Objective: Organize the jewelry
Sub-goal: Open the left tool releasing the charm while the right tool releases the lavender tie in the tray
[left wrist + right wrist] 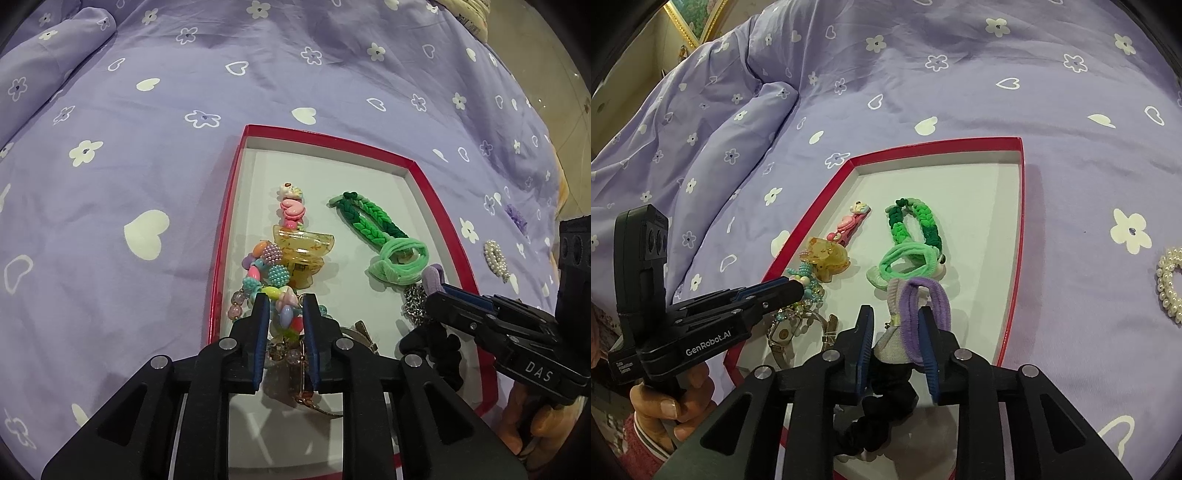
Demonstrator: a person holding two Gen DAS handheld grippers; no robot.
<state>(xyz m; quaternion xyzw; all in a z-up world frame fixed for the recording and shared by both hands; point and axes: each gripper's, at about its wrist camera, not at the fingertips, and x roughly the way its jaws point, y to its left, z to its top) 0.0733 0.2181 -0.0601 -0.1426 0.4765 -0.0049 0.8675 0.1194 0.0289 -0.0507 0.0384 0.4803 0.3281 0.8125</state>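
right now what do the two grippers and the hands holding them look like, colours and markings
Both grippers are matte black with blue pads lining the fingers and round silver pins at the joints. The left gripper reads "GenRobot.AI" in white on its side; the right gripper shows white "DAS" lettering. The left hand is bare, with a pink knit cuff. The right hand is only partly visible.

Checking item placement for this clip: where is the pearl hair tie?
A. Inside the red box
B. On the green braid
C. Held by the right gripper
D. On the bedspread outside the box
D: the pearl tie lies on the purple bedspread, beyond the red box wall.
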